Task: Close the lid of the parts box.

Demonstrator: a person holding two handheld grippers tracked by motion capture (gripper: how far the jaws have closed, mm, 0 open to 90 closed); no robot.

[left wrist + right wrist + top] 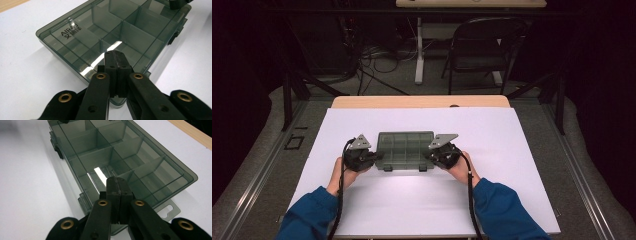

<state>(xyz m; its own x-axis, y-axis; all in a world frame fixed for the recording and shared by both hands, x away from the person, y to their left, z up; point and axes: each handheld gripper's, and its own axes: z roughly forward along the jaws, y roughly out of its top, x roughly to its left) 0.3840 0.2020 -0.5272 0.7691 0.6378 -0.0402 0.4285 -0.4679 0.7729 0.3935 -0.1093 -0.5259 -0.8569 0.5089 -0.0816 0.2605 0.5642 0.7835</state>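
We have the smoky compartment box point(404, 148) at mid-frame on the white sheet point(512, 150), long axis running left to right. Our left gripper point(373, 158) sits at its left end, our right gripper point(434, 156) at its right, both with jaws pressed together on nothing, tips over the lid corners. Latches face the bottom; open sheet lies all round.

Lab (dark), cables point(377, 62), folding chair point(479, 47)
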